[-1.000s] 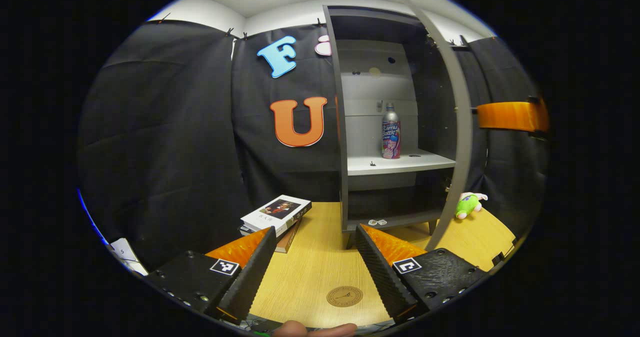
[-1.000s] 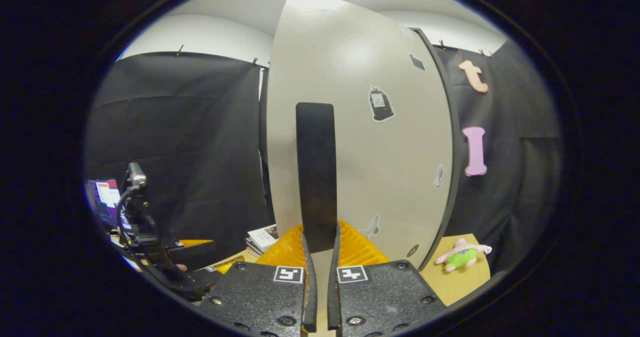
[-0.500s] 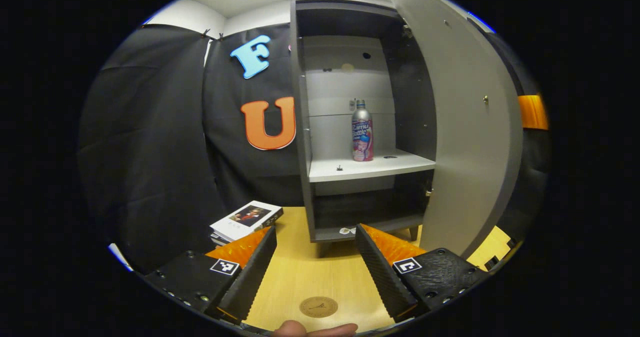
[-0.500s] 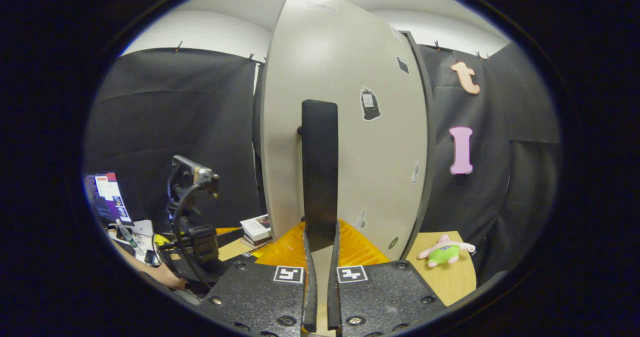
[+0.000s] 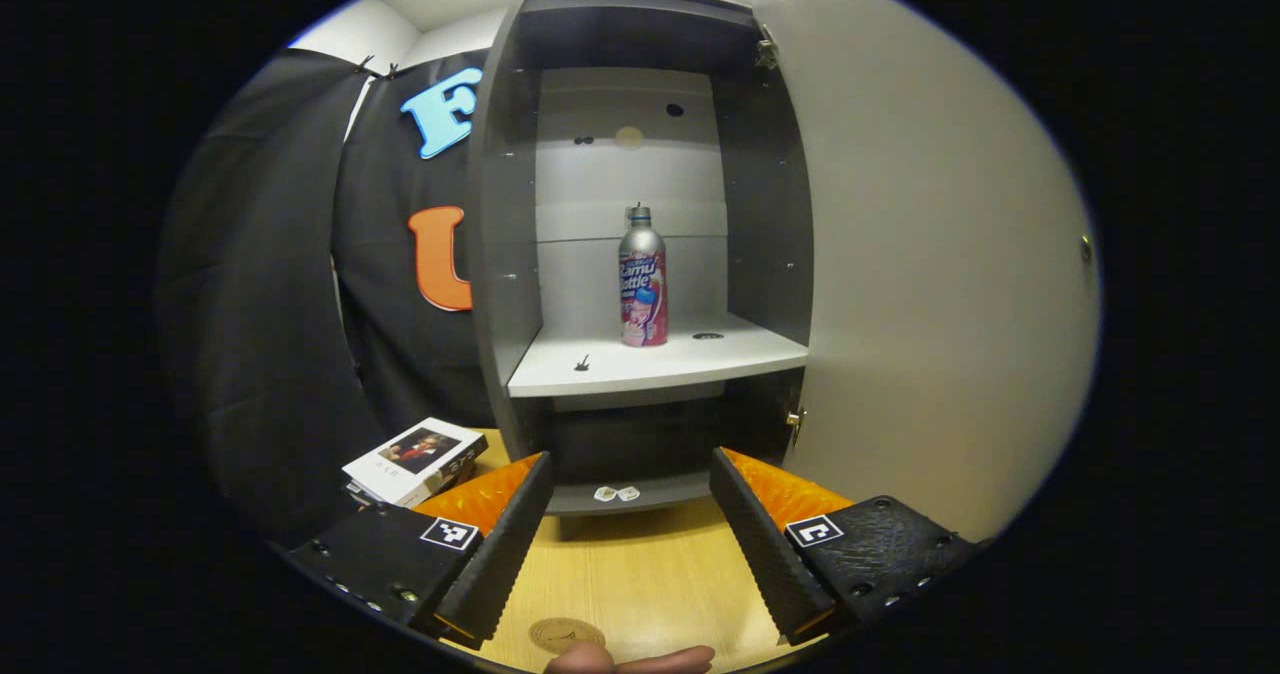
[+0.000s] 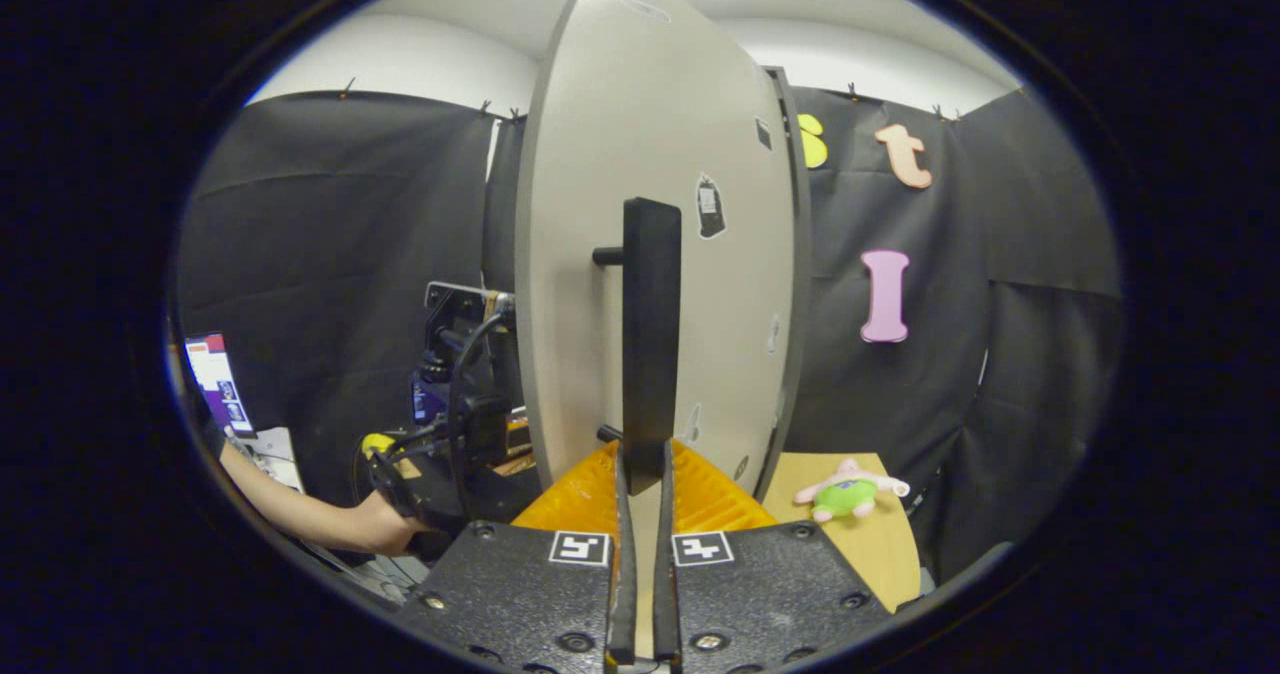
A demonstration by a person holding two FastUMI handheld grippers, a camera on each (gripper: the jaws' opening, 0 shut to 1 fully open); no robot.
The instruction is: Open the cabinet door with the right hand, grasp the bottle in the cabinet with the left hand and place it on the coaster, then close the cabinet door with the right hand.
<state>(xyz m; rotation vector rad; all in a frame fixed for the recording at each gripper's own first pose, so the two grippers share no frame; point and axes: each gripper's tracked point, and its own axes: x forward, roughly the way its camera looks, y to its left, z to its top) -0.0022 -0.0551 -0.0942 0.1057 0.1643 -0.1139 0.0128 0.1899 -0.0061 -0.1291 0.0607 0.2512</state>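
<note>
The grey cabinet stands open in the left gripper view, and a silver bottle with a pink label is upright on its middle shelf. My left gripper is open and low above the wooden table, in front of the cabinet and well short of the bottle. A round brown coaster lies on the table between its fingers. In the right gripper view my right gripper is shut on the lower end of the black vertical door handle. The open door is seen nearly edge-on.
A stack of books lies on the table left of the cabinet. The open door walls off the right side. A green and pink plush toy lies on the table beyond the door. A person's forearm holds the other gripper's rig.
The door has swung further open with my right gripper on its handle. My left gripper has moved closer to the cabinet, so the bottle now sits centred ahead.
</note>
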